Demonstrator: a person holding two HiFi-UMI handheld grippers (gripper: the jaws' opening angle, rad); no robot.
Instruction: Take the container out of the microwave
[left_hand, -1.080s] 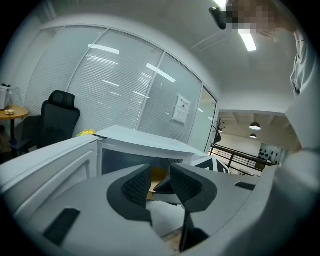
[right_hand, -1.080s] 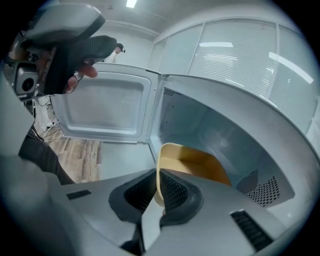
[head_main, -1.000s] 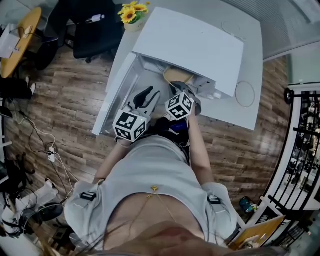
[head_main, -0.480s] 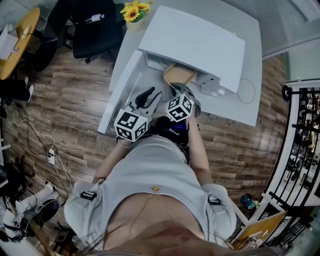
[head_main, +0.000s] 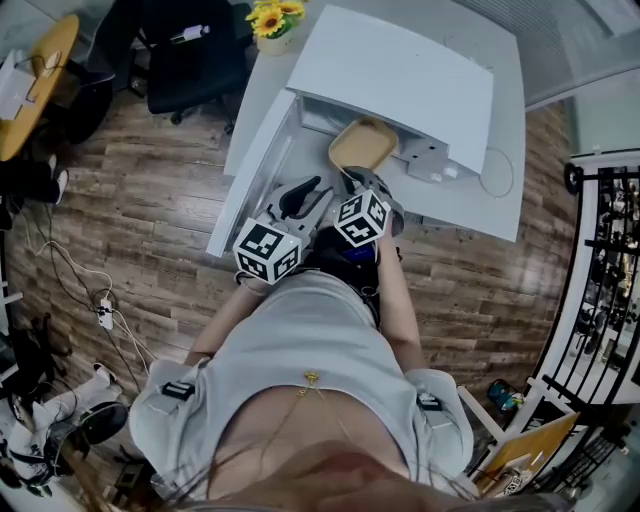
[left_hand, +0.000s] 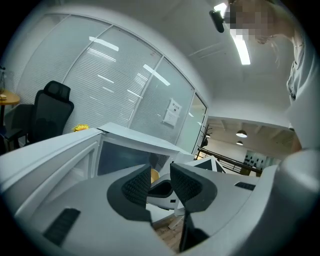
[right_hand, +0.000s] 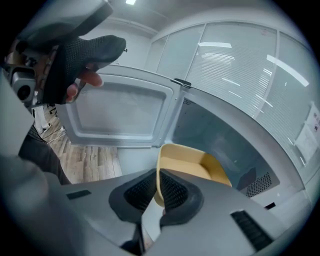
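Observation:
The white microwave (head_main: 400, 80) stands on a white table with its door (head_main: 250, 170) swung open to the left. A shallow yellow container (head_main: 363, 146) sticks out of the cavity mouth. My right gripper (head_main: 366, 183) is shut on the container's near rim. In the right gripper view the pads (right_hand: 172, 190) pinch the thin yellow wall of the container (right_hand: 192, 167), with the cavity (right_hand: 225, 140) behind it. My left gripper (head_main: 300, 196) hovers beside it in front of the open door. Its jaws (left_hand: 160, 185) are open and hold nothing.
The table (head_main: 500, 215) runs on to the right of the microwave. Yellow flowers (head_main: 272, 18) stand behind the door side. A black office chair (head_main: 190, 60) and a round wooden table (head_main: 35, 80) are at the left, cables (head_main: 100, 310) lie on the wood floor, and a black rack (head_main: 610, 250) is at the right.
The yellow container has slid further out of the microwave toward me, with the right gripper still shut on its rim. The left gripper has drifted a little alongside.

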